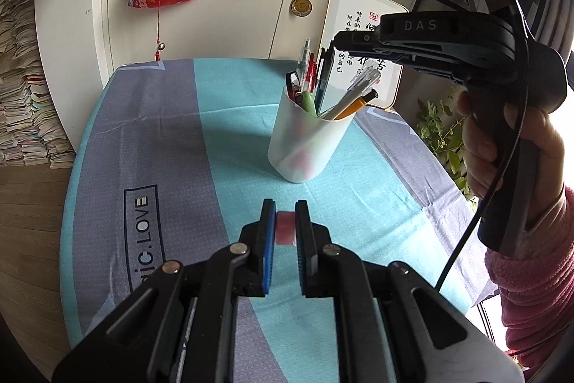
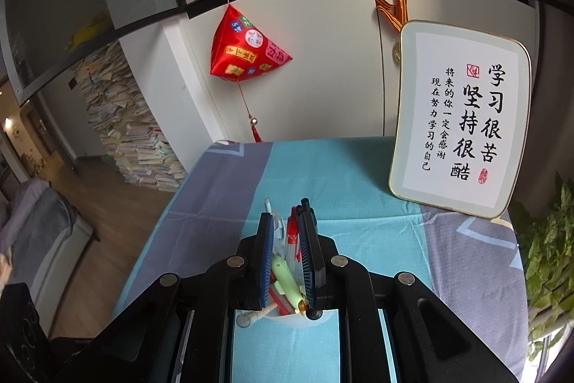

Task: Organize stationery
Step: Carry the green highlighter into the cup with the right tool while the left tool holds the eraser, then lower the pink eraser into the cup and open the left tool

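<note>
left gripper (image 1: 285, 221) fingers pinch a small red block; right gripper (image 2: 285, 239) near-closed, empty, could topple the frosted white pen cup (image 1: 308, 139).

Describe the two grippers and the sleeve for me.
Both grippers, left and right, are black with silver pivot pins and blue ribbed pads on the fingers. The right one bears "DAS" lettering and a black cable. The sleeve is fuzzy pink.
</note>
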Demonstrator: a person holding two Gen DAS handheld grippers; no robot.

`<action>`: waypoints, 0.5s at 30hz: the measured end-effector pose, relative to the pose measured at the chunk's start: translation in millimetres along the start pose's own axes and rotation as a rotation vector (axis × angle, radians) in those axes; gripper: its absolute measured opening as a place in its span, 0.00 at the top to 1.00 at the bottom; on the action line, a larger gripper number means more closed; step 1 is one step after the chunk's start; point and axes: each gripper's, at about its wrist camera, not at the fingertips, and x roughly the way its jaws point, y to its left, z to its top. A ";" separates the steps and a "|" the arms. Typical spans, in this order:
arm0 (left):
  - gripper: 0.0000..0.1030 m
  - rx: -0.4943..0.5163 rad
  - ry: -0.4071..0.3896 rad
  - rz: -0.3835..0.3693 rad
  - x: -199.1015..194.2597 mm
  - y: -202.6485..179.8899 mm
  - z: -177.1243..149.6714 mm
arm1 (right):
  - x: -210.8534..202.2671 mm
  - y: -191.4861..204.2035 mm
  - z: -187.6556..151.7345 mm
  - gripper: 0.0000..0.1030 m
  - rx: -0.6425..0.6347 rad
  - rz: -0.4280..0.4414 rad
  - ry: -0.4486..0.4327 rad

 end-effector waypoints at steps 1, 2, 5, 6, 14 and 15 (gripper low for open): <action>0.92 0.002 -0.001 0.000 -0.1 -0.6 0.7 | -2.5 0.4 -2.1 0.84 -0.006 0.001 0.004; 0.92 0.004 -0.001 0.000 -0.2 -1.0 1.5 | -5.5 0.9 -4.6 0.84 -0.014 0.000 0.007; 0.92 0.009 -0.003 -0.002 -0.1 -3.6 6.2 | -16.5 1.5 -13.5 0.84 -0.053 -0.025 0.008; 0.92 0.010 -0.004 -0.003 0.1 -4.3 8.6 | -20.2 1.0 -16.7 0.84 -0.064 -0.033 0.011; 0.92 0.002 -0.027 -0.027 -0.1 -4.8 42.9 | -44.9 -16.0 -43.0 0.84 -0.097 -0.074 0.040; 0.92 0.000 -0.029 -0.029 0.3 -5.1 48.5 | -47.2 -18.7 -46.0 0.84 -0.097 -0.075 0.043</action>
